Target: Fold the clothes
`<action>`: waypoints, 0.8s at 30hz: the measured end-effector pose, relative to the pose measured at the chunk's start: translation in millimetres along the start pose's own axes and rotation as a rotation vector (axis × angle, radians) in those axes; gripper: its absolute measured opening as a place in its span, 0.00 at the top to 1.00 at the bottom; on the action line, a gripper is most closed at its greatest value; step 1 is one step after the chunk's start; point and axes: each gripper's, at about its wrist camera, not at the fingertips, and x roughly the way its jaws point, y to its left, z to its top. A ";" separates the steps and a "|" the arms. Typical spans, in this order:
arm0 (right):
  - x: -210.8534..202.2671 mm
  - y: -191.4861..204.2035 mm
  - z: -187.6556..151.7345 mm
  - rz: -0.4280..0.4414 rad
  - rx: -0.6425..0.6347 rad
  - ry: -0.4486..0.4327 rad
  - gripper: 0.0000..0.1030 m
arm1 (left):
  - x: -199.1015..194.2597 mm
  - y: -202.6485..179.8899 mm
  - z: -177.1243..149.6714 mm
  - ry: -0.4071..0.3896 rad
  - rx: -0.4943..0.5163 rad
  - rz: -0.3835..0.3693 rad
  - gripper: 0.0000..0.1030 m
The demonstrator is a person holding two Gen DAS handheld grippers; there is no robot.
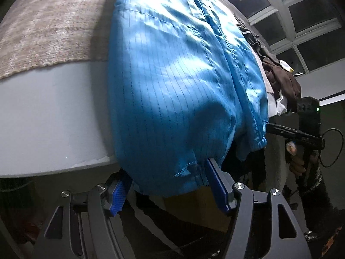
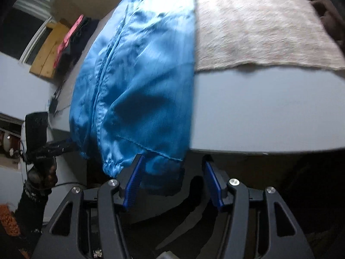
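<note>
Just ahead — blue garment [image 1: 172, 86] between open tongs [image 1: 170, 188]

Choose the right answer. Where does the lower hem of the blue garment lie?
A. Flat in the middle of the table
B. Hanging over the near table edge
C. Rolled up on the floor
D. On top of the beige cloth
B: the hem of the blue garment droops past the edge of the table, by the open right gripper.

A grey table [image 2: 258, 112] bears a blue garment [image 2: 138, 75] (hem overhanging) and beige mat [image 2: 258, 34].
</note>
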 end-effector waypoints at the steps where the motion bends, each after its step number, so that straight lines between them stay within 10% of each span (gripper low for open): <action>1: 4.7 1.8 1.5 0.017 -0.011 0.010 0.47 | -0.1 0.6 0.3 0.002 -0.004 -0.011 0.38; 7: 28.0 21.7 5.5 0.029 -0.094 0.060 0.48 | -1.6 -3.1 2.0 0.017 0.022 -0.031 0.52; 14: 16.6 42.5 16.9 0.037 -0.096 0.043 0.87 | -10.6 -17.8 4.1 0.042 0.104 -0.083 0.87; 24: -45.2 73.3 39.5 0.248 -0.011 -0.174 0.95 | -60.3 -39.5 34.7 -0.010 0.144 -0.317 0.94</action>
